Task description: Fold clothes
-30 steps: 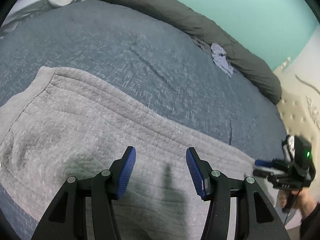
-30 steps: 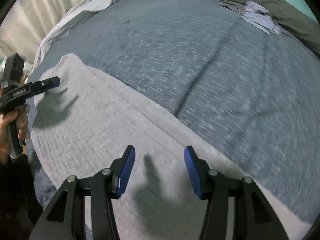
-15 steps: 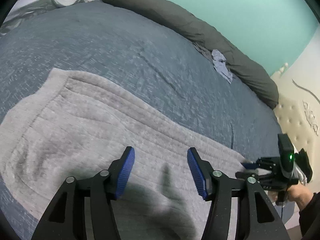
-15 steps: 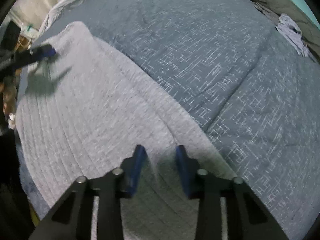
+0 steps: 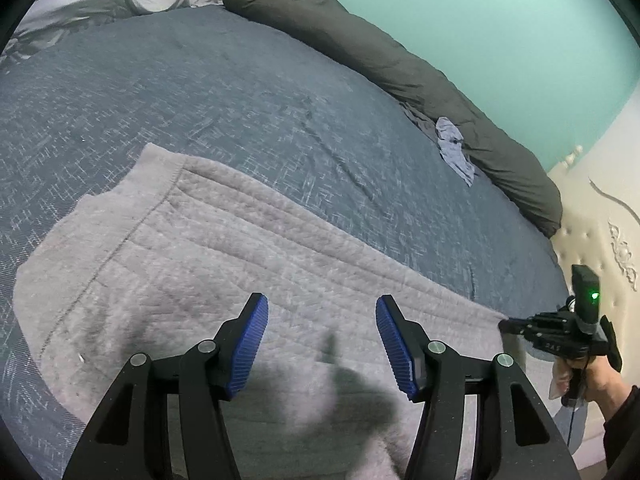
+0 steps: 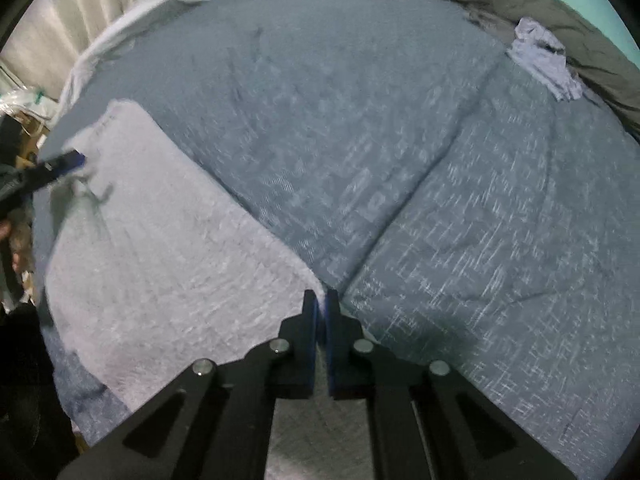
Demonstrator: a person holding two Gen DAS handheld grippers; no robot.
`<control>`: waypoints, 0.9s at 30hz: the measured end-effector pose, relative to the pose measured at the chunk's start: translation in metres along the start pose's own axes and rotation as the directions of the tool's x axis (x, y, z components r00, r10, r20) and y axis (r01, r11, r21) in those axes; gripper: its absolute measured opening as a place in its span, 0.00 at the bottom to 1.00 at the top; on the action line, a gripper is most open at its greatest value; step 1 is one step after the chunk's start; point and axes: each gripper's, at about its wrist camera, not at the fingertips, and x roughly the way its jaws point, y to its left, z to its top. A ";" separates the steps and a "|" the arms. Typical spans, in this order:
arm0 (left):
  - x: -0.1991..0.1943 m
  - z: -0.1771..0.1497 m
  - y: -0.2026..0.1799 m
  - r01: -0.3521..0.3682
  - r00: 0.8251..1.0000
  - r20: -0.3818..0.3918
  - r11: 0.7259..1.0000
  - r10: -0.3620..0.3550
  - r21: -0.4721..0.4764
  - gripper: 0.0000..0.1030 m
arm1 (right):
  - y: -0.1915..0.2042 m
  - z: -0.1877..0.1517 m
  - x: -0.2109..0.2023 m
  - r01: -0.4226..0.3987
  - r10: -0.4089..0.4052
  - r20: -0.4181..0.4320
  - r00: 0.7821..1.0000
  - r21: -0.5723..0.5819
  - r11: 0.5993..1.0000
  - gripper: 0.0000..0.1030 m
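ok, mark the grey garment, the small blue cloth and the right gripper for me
grey garment [image 5: 208, 264], left wrist view, middle of the flat fabric.
small blue cloth [image 5: 454, 148], left wrist view, centre of the crumpled piece.
right gripper [image 6: 321, 300], right wrist view, between the closed fingertips at the garment's edge.

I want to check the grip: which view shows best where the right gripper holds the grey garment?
The right wrist view: the right gripper is shut on the far corner of the grey garment. The left wrist view shows that gripper small, from the side, at the garment's edge.
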 end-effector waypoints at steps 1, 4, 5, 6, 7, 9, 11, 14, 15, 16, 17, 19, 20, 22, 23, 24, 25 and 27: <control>-0.001 0.001 0.002 -0.002 1.000 0.001 1.000 0.002 -0.005 0.59 | 0.001 -0.001 0.005 0.010 -0.010 -0.010 1.000 -0.001 1.000 0.03; -0.004 0.003 0.007 -0.003 1.000 0.008 1.000 0.003 -0.018 0.59 | 0.003 -0.004 0.014 0.037 -0.037 -0.006 0.999 0.035 0.999 0.04; -0.005 0.003 0.009 -0.005 1.000 0.011 1.000 0.005 -0.021 0.59 | 0.003 -0.005 0.012 0.047 -0.047 0.004 0.999 0.045 0.998 0.04; -0.006 0.004 0.011 -0.006 1.000 0.013 1.000 0.006 -0.025 0.59 | 0.003 -0.006 0.011 0.057 -0.057 0.014 0.998 0.055 0.997 0.06; -0.006 0.004 0.014 -0.008 1.000 0.014 1.000 0.008 -0.030 0.59 | 0.003 -0.008 0.009 0.064 -0.066 0.025 0.997 0.065 0.996 0.07; -0.007 0.005 0.018 -0.010 1.000 0.014 0.999 0.010 -0.040 0.59 | 0.004 -0.011 0.000 0.076 -0.082 0.059 0.995 0.090 0.993 0.11; -0.008 0.006 0.021 -0.009 1.000 0.014 0.999 0.010 -0.050 0.59 | 0.004 -0.017 -0.013 0.108 -0.122 0.101 0.987 0.130 0.986 0.24; -0.013 0.006 0.025 -0.015 1.000 0.021 0.998 0.017 -0.061 0.59 | 0.002 -0.036 -0.036 0.099 -0.135 0.159 0.978 0.214 0.972 0.26; -0.015 0.006 0.026 -0.014 1.000 0.020 0.998 0.015 -0.068 0.59 | 0.001 -0.043 -0.043 0.086 -0.129 0.172 0.977 0.239 0.967 0.26; -0.016 0.006 0.026 -0.010 1.000 0.017 0.997 0.011 -0.076 0.59 | 0.002 -0.049 -0.049 0.071 -0.123 0.185 0.975 0.264 0.962 0.26; -0.018 0.005 0.026 -0.005 1.000 0.014 0.996 0.007 -0.085 0.59 | 0.006 -0.055 -0.052 0.050 -0.111 0.197 0.974 0.290 0.956 0.26; -0.022 0.005 0.026 0.005 1.000 0.002 0.995 -0.005 -0.097 0.59 | 0.007 -0.072 -0.064 -0.009 -0.075 0.230 0.970 0.342 0.940 0.26; -0.025 0.005 0.026 0.008 1.000 -0.005 0.995 -0.008 -0.098 0.59 | 0.009 -0.075 -0.065 -0.027 -0.063 0.240 0.969 0.355 0.934 0.26; -0.031 0.004 0.024 0.000 1.000 -0.018 0.996 -0.002 -0.085 0.59 | 0.011 -0.089 -0.075 -0.065 -0.036 0.258 0.965 0.371 0.926 0.27; -0.035 0.003 0.025 -0.008 1.000 -0.030 0.997 0.006 -0.076 0.59 | 0.015 -0.096 -0.079 -0.075 -0.028 0.263 0.964 0.372 0.925 0.29; -0.039 0.002 0.026 -0.011 0.999 -0.044 0.997 0.008 -0.073 0.59 | 0.019 -0.100 -0.081 -0.079 -0.023 0.261 0.965 0.372 0.925 0.30; -0.044 0.001 0.029 -0.012 0.998 -0.058 0.997 0.008 -0.074 0.59 | 0.023 -0.104 -0.083 -0.084 -0.015 0.257 0.966 0.372 0.924 0.33; -0.054 -0.001 0.034 -0.030 0.996 -0.081 0.998 0.025 -0.061 0.59 | 0.030 -0.114 -0.079 -0.103 0.010 0.236 0.972 0.382 0.919 0.34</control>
